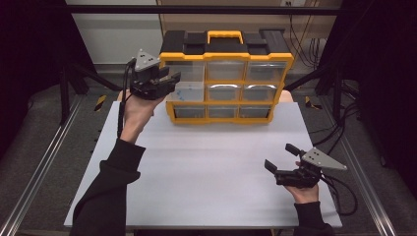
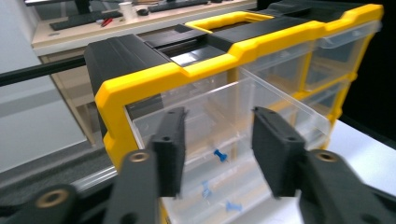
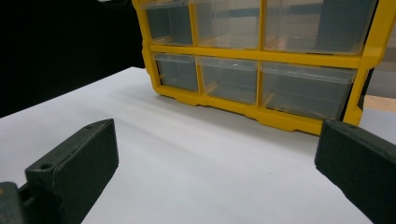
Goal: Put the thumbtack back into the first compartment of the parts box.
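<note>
Nearest, right gripper (image 1: pixel 278 158) sits low over the white table (image 1: pixel 211 162) at its right front edge, jaws spread wide with nothing between them; the hand behind it is cut off by the frame bottom. In the right gripper view both jaws are clipped by the edges. Further out, left forearm is raised, hand under the left gripper (image 1: pixel 169 80), aimed level at the yellow organizer (image 1: pixel 226 56) on the table's far side. Its jaws are parted, nothing clamped, straddling the pulled-out clear drawer (image 2: pixel 261 100) in the left column. Small blue pins (image 2: pixel 219 155) lie in the tray below, blurred. Exact drawer row is hard to tell; the gripper covers it from above.
</note>
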A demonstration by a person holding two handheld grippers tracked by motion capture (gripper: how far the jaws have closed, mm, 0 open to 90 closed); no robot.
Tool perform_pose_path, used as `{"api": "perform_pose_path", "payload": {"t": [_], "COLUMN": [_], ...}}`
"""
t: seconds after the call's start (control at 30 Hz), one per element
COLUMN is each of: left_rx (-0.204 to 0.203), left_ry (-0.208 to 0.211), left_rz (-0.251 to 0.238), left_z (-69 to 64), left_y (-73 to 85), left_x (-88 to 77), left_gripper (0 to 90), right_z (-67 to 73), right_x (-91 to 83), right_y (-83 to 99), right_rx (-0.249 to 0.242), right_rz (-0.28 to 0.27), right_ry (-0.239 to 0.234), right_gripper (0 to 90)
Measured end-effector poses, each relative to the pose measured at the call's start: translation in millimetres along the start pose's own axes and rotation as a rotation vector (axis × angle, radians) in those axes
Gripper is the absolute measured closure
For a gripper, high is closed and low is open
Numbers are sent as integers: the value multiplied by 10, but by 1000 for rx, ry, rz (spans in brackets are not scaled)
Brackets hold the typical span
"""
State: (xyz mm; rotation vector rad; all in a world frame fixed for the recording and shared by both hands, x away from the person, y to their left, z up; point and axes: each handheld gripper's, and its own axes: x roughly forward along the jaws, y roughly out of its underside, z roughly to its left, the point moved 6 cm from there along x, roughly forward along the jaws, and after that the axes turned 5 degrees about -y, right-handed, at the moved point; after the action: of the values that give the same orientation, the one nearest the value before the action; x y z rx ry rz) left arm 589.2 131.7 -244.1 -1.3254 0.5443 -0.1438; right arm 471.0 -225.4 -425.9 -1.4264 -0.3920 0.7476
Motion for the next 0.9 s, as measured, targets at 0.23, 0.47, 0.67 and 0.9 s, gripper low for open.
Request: {"api": "perform_pose_path", "payload": {"t": [0.23,0.47,0.67,0.9], "left_rx": [-8,-11,-7,-19], "left_ry": [41,75,71,97], "left_rz": [-51,-64,-83,-94], "left_z": [-10,-61,-57,-72], "left_y": [114,390,632,935], "left_x": [-279,-458,-578,-700], "left_gripper": [379,207,105,59], "right_z": [6,7,4,4], "right_x": [8,7,13,10], "right_y": [9,8,13,16], "right_rx": [3,6,3,3], "right_rz": [5,4,7,7], "right_ry": [-1,1,4,4], "right_gripper": [5,5,5,6]}}
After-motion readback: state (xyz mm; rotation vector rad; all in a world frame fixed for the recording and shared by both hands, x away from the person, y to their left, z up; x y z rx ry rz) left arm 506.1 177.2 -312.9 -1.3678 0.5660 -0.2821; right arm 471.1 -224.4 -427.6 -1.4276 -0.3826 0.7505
